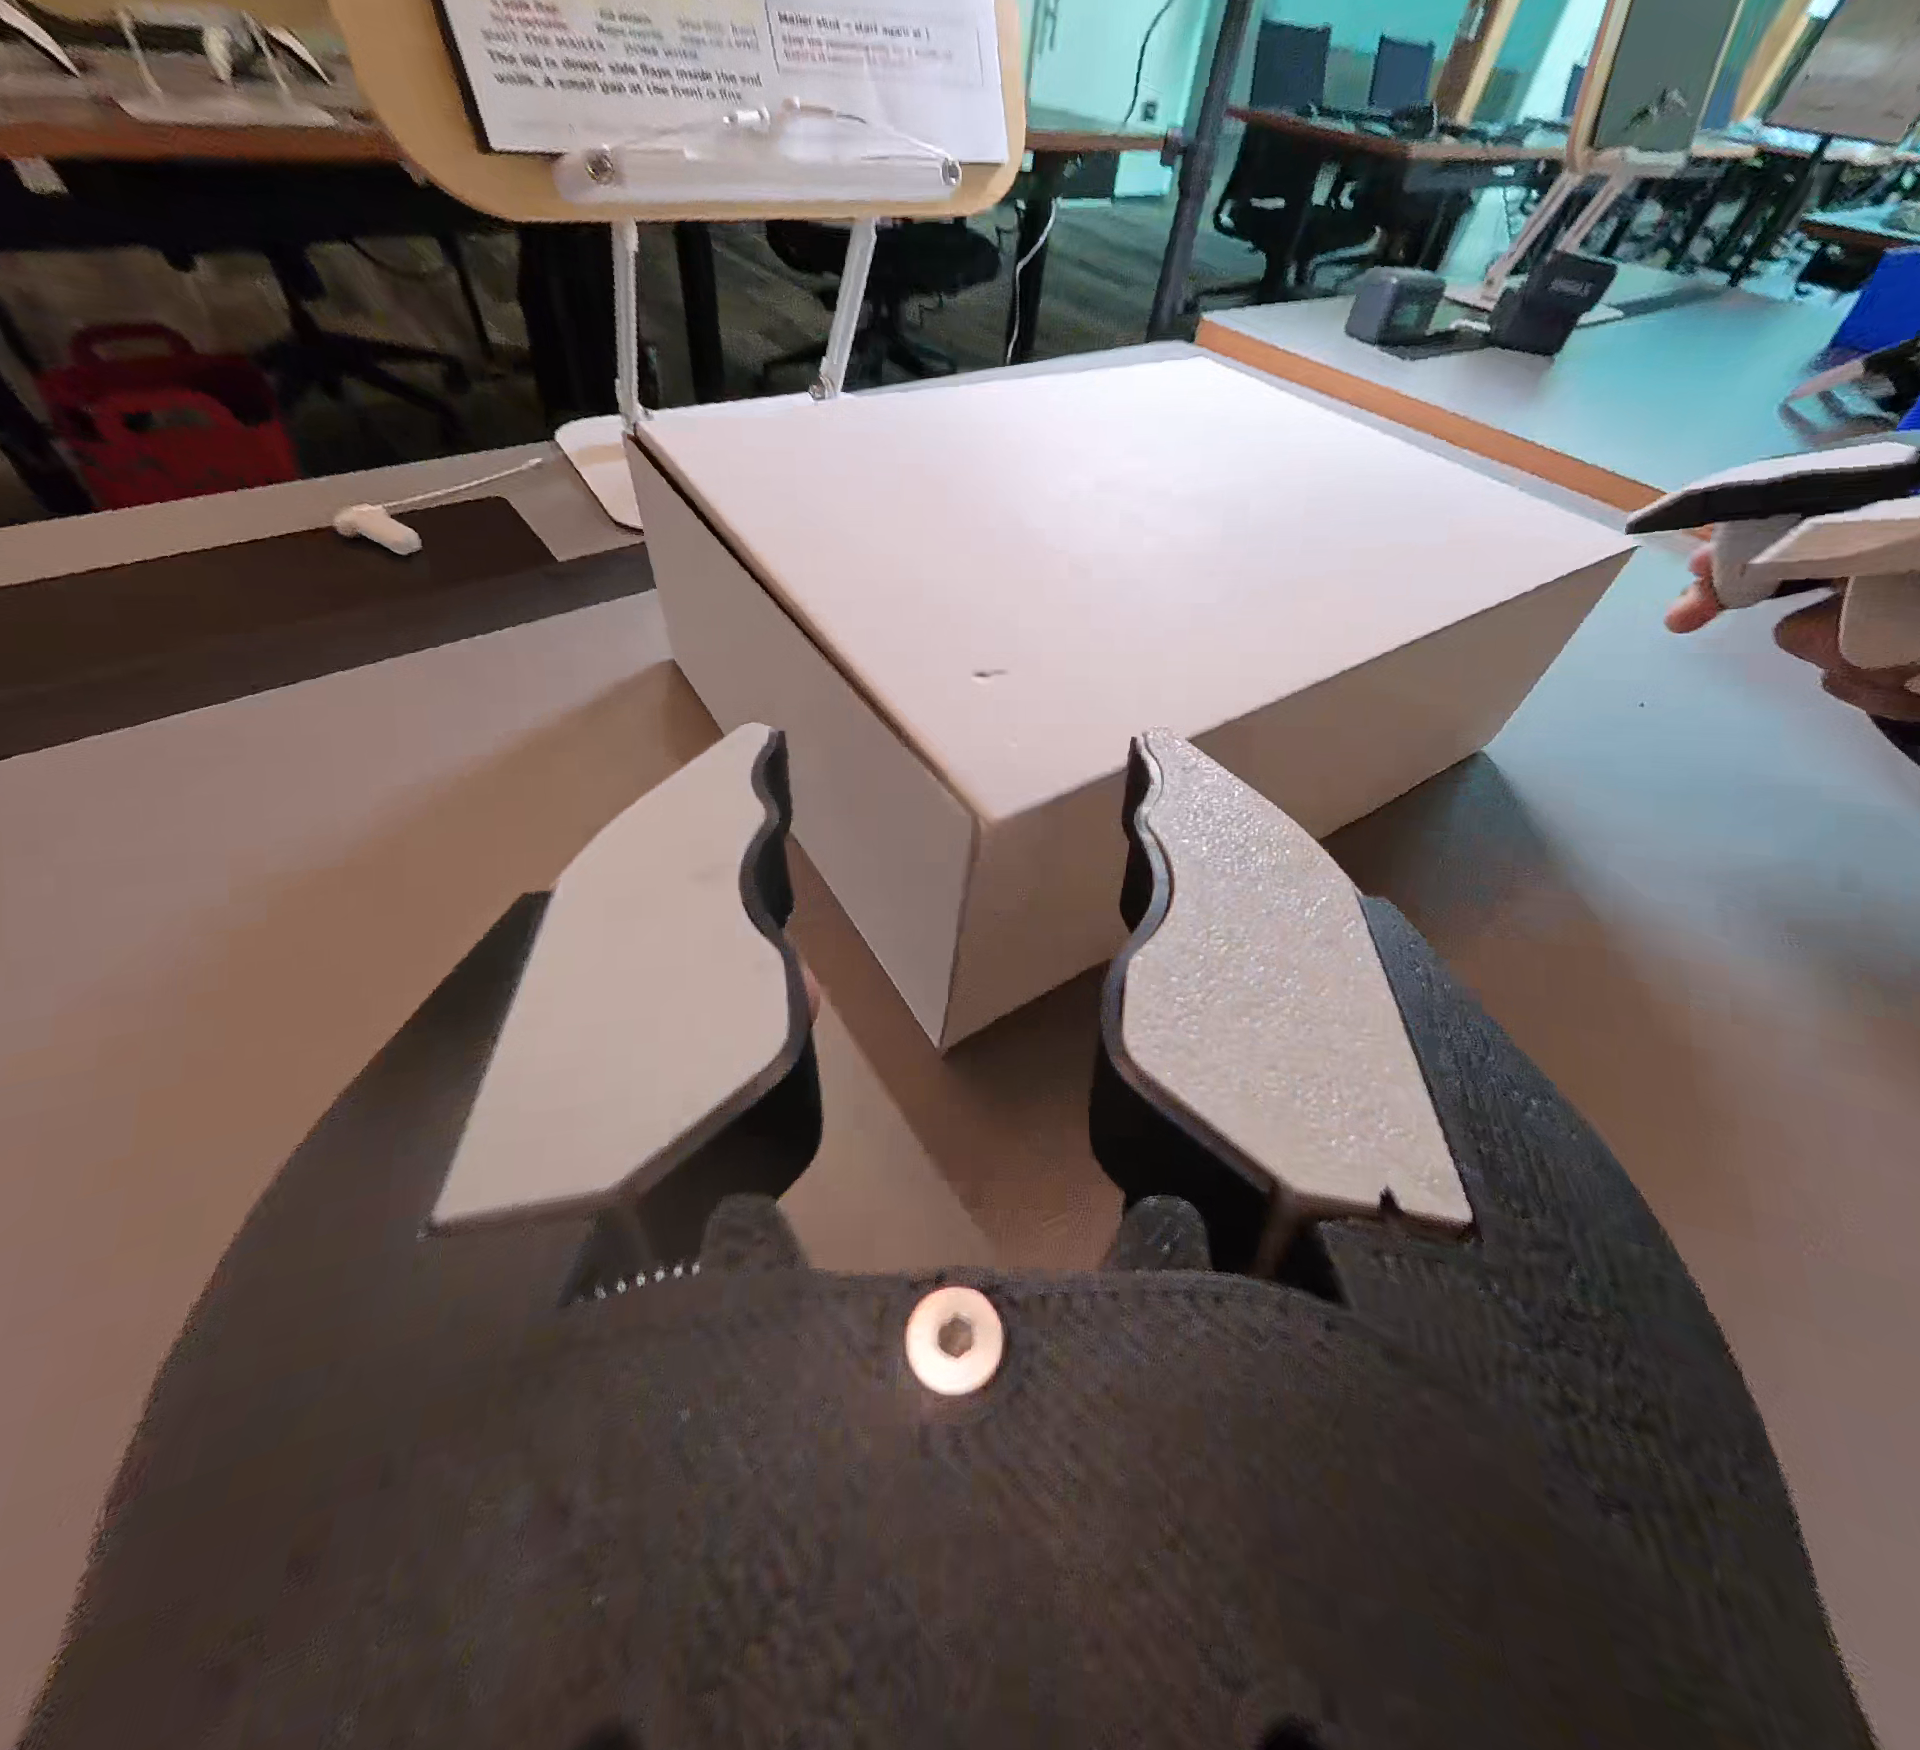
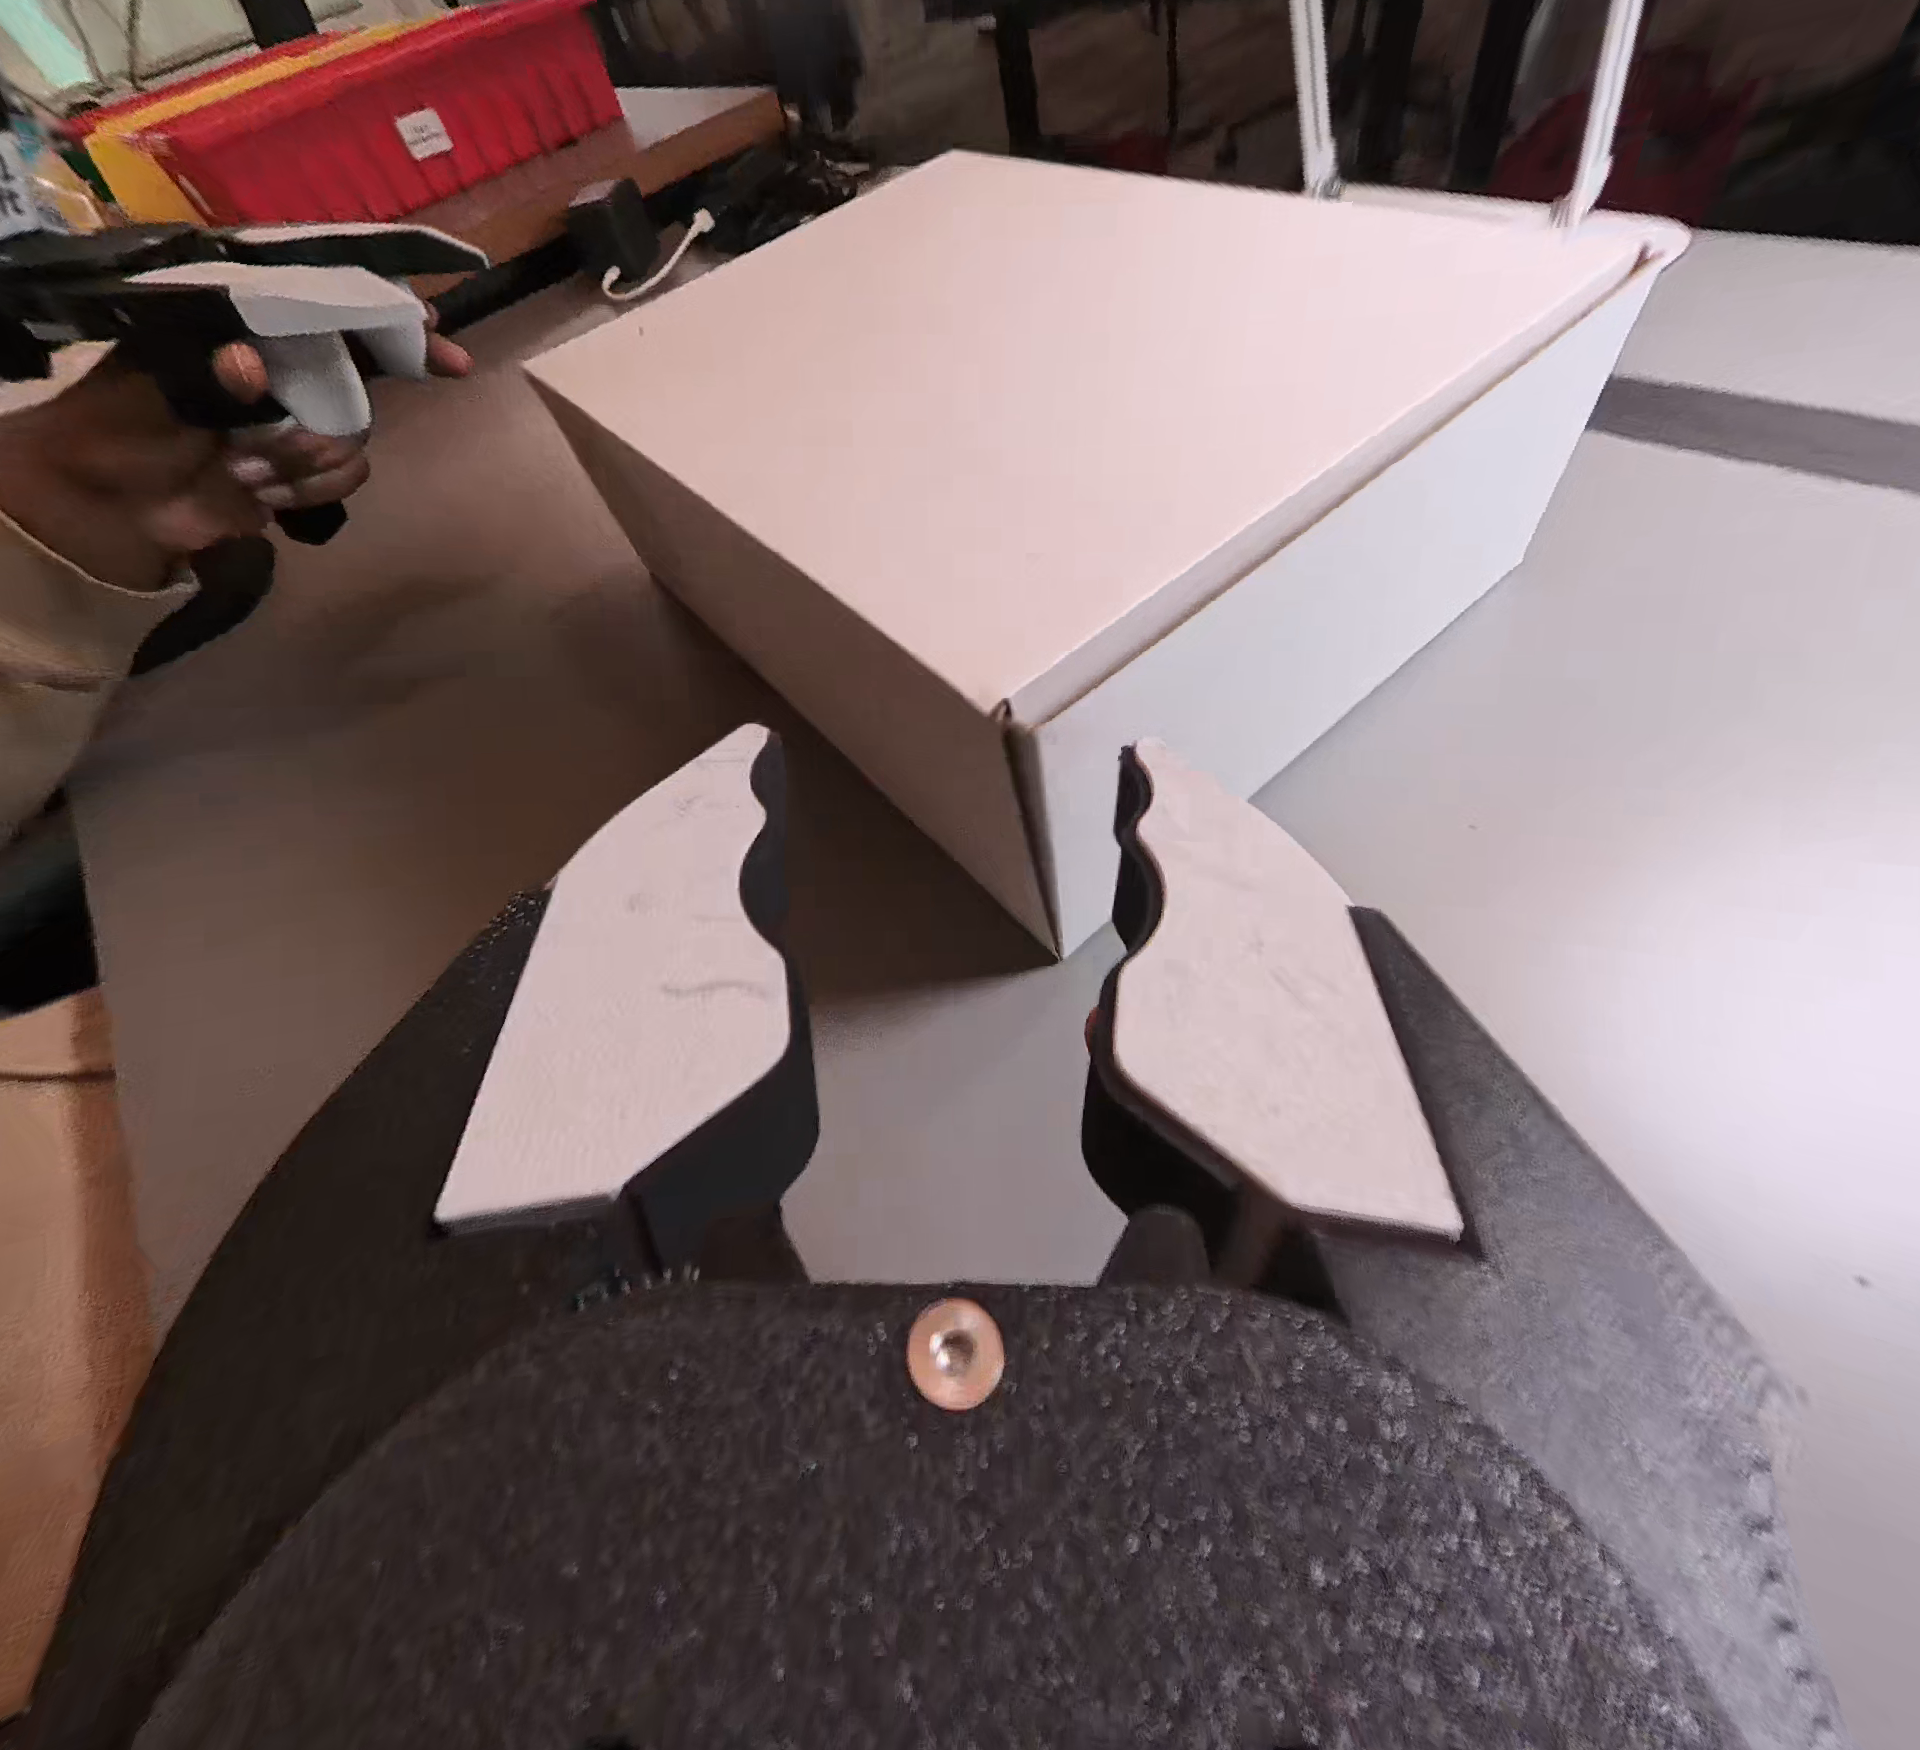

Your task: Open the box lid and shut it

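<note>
A white cardboard box (image 1: 1091,578) lies flat on the grey table with its lid down; it also shows in the right wrist view (image 2: 1039,422). My left gripper (image 1: 956,744) is open and empty, its fingers on either side of the box's near left corner, a little short of it. My right gripper (image 2: 948,755) is open and empty, facing the box's near right corner. The right gripper also shows at the right edge of the left wrist view (image 1: 1808,526), level with the lid's top. The left gripper shows at the left of the right wrist view (image 2: 343,287), held by a hand.
A wooden stand (image 1: 727,17) with a printed sheet rises just behind the box on white legs (image 1: 629,329). A dark strip (image 1: 260,599) with a small white part crosses the table to the left. Red and yellow bins (image 2: 364,111) sit on a far table.
</note>
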A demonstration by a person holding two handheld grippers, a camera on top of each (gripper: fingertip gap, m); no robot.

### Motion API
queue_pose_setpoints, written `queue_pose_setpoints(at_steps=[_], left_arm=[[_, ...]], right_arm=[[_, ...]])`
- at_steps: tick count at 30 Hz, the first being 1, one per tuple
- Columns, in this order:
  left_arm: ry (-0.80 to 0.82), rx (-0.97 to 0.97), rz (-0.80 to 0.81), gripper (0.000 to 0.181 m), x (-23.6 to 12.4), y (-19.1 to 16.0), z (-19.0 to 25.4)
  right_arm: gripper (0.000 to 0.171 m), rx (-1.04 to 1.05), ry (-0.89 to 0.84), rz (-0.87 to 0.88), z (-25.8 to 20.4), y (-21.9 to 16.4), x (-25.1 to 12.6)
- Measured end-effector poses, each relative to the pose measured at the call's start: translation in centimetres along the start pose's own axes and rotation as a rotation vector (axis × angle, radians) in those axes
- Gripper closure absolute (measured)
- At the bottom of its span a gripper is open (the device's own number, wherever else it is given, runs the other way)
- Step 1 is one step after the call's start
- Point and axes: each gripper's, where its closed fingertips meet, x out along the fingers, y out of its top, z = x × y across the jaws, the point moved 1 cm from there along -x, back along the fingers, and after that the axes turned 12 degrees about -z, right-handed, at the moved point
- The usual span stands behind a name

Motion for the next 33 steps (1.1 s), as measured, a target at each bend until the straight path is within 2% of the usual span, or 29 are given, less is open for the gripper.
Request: queue_pose_setpoints(at_steps=[7,10,15,21,28,31,33], left_arm=[[0.128,-0.017,0.091,0.108,-3.0,-3.3,2.9],[0.195,0.030,0.076,0.101,-4.1,-3.2,3.3],[0.200,0.007,0.099,0.103,-5.1,-3.0,3.3],[0.151,-0.006,0.033,0.104,-2.9,-3.8,3.0],[0.089,0.051,-0.106,0.103,1.3,-3.7,2.3],[0.071,0.046,-0.097,0.103,1.6,-3.5,2.8],[0.059,0.042,-0.097,0.104,1.4,-3.8,3.2]], right_arm=[[0.084,-0.220,-0.262,0.080,-0.6,-2.4,-1.5],[0.079,-0.217,-0.345,0.119,-0.4,-2.7,-1.6],[0.079,-0.224,-0.382,0.118,-0.8,-2.8,-1.8],[0.080,-0.378,-0.390,-0.059,0.5,-2.2,-0.1],[0.074,-0.959,-0.437,-0.365,2.2,1.3,3.3],[0.088,-1.022,-0.352,-0.521,2.6,0.1,4.8],[0.091,-1.040,-0.361,-0.520,2.7,-0.1,5.0]])
